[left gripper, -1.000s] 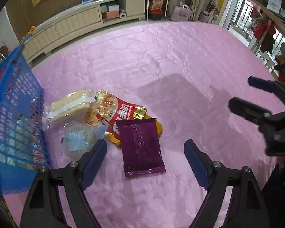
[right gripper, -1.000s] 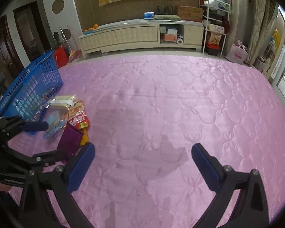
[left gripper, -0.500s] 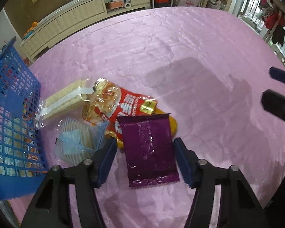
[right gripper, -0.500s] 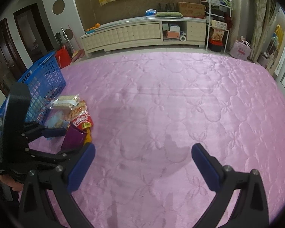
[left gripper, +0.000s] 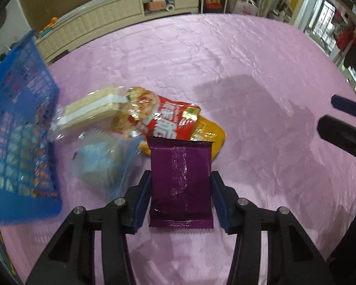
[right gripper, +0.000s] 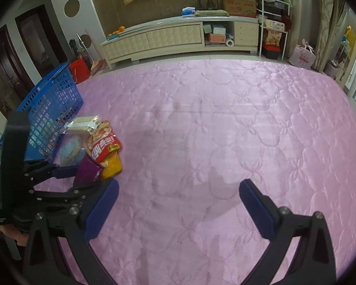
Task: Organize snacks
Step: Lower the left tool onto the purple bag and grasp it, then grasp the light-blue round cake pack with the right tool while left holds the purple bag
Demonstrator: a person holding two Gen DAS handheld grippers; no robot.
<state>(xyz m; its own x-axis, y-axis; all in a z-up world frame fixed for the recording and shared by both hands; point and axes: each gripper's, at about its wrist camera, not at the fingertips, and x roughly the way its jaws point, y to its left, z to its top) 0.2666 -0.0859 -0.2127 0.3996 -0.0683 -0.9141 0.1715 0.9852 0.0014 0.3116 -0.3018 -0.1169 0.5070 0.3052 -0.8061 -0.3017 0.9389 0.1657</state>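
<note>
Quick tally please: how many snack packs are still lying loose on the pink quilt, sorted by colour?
Purple packet: 1, between the closing left gripper
Red bag: 1
Yellow packet: 1
Clear pack of cream wafers: 1
Clear pack with a light blue label: 1
Total: 5

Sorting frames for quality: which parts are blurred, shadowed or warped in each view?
Left wrist: blue basket is motion-smeared, purple packet stays sharp, a dark shadow crosses the pink cover. Right wrist: sharp, fisheye bends the cabinet, black vignette at corners.
</note>
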